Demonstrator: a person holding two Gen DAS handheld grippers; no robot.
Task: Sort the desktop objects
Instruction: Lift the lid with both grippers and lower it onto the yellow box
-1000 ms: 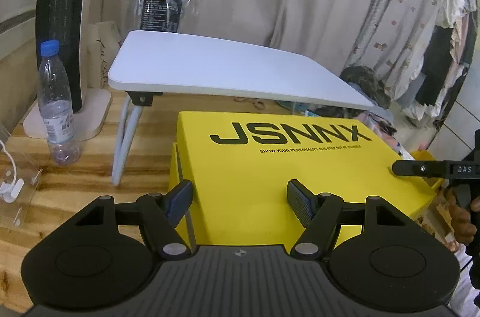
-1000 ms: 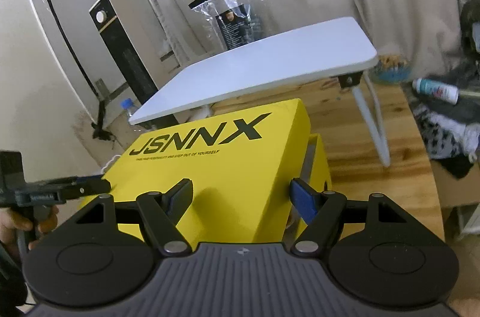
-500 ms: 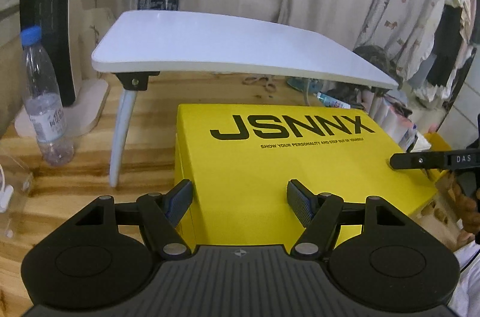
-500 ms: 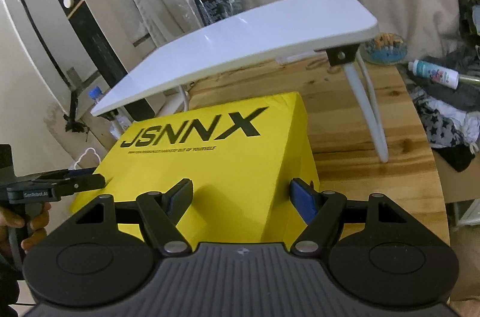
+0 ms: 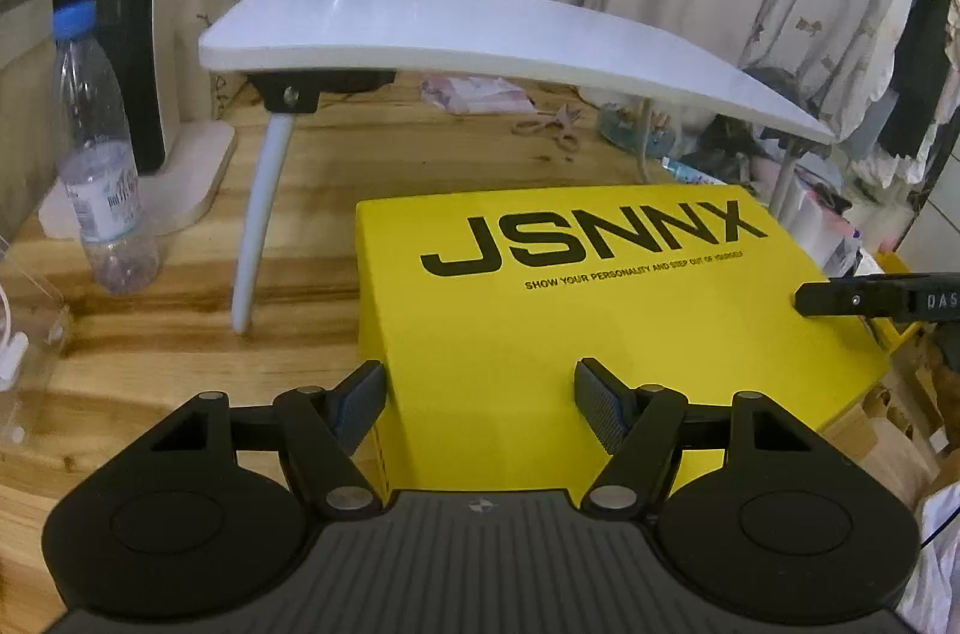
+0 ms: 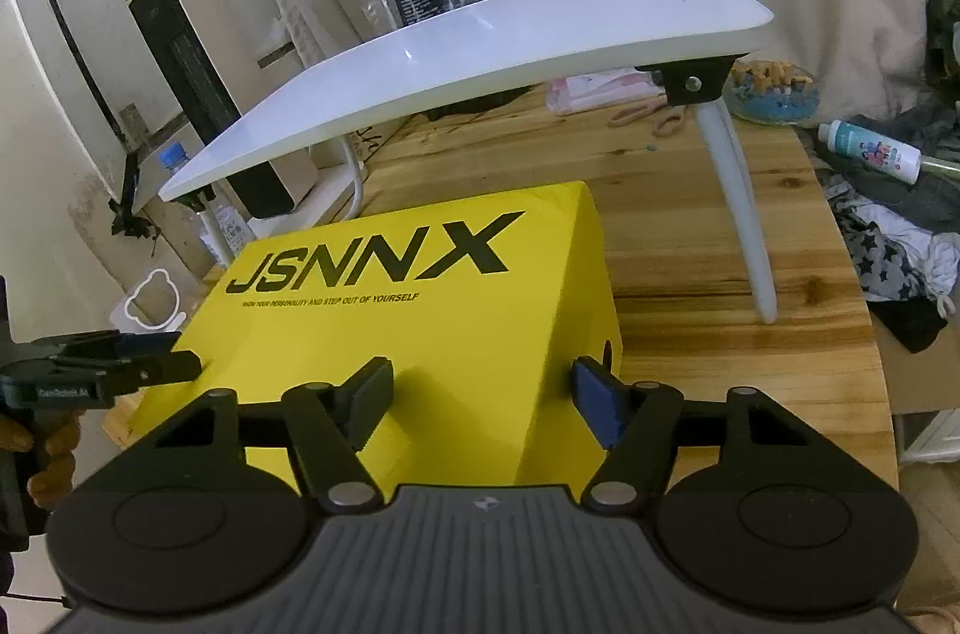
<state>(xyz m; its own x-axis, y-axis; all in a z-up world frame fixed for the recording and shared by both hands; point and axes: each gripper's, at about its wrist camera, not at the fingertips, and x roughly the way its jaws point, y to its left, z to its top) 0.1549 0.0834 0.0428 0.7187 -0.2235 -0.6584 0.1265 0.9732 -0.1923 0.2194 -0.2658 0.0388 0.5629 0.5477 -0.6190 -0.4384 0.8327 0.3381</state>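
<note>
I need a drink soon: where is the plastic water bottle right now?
In the left wrist view the water bottle stands upright at the far left of the wooden desk, beside the black tower's pale base and left of the white lap table's leg.

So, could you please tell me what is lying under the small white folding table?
Under the white folding table, on the wooden desk, lie a pink packet and beige scissors. Something dark sits further back, but the tabletop covers most of it.
</note>
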